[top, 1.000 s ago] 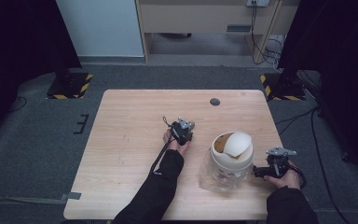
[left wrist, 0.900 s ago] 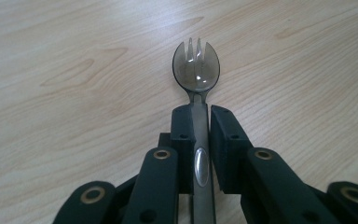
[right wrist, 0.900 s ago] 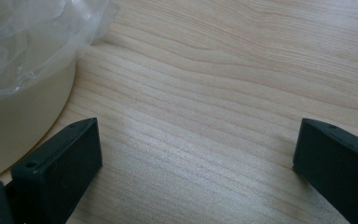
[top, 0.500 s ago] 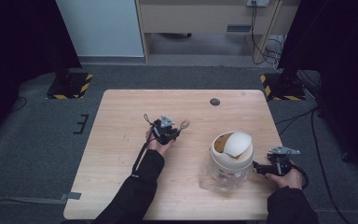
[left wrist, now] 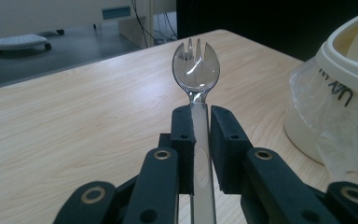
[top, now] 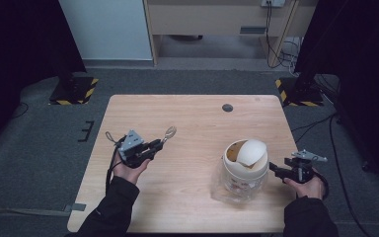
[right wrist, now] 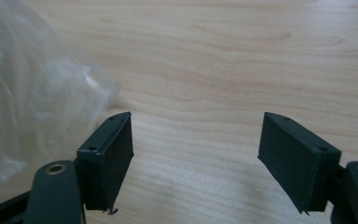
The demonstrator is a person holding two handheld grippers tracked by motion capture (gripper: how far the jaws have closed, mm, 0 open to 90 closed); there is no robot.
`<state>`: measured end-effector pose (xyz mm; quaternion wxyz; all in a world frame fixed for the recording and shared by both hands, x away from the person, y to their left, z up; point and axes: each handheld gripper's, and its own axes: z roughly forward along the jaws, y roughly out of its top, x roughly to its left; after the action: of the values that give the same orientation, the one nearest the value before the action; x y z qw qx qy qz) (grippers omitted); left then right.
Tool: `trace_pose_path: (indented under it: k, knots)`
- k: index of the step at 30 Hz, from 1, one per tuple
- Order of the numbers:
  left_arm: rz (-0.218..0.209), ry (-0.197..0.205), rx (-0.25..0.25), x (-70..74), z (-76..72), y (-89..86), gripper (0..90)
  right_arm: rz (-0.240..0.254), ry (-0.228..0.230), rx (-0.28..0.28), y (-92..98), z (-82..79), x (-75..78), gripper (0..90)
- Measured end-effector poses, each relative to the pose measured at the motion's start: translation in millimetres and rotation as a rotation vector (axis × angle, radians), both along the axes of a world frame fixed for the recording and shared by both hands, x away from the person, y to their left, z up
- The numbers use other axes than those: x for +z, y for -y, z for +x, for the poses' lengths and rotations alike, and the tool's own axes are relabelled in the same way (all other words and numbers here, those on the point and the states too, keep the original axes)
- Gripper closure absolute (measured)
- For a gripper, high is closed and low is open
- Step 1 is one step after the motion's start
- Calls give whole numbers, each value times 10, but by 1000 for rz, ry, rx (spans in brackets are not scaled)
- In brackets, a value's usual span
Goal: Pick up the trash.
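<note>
A clear plastic spork (left wrist: pixel 196 70) stands pinched by its handle between the closed jaws of the left gripper (left wrist: pixel 199 123), its tined bowl rising just above the jaw tips at the center of the left gripper view. In the high view the same spork (top: pixel 169 132) sits left of center, its bowl pointing toward the upper right, held above the wooden table (top: pixel 192 118) by the left gripper (top: pixel 150 147), with the person's left hand (top: pixel 128 170) and dark sleeve coming up from the lower left.

At the lower right of the high view stands a small cream bin (top: pixel 244 160) with a domed swing lid, wrapped below in a clear plastic bag (top: pixel 229 190); it shows again at the right edge of the left gripper view. Just right of it, the right gripper (top: pixel 276 170) points at the bin, its jaws spread wide and holding nothing. In the right gripper view those open jaws frame bare tabletop, the crinkled bag (right wrist: pixel 28 88) at the upper left. A small dark disc (top: pixel 227 107) lies near the table's far edge.
</note>
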<state>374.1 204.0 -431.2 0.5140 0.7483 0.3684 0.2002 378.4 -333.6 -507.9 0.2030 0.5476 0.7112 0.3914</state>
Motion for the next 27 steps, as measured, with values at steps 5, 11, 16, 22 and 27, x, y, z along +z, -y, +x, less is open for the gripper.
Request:
trace_pose_path:
  k: [5, 11, 16, 22, 27]
  knots:
    - [-30, 26, 25, 62, -84, -93, 795, 24, 72, -24, 16, -20, 193, 278]
    - [-48, 72, -8, 177, -161, -23, 795, 92, 184, -59, 54, -84, 501, 299]
    - [-54, 107, -59, 275, -227, 77, 795, 117, 266, -49, 0, -155, 814, 299]
    - [-77, 146, -113, 405, -311, 173, 795, 162, 385, 2, -161, -281, 1234, 307]
    - [-89, 170, -135, 477, -361, 232, 796, 194, 453, 52, -294, -373, 1471, 310]
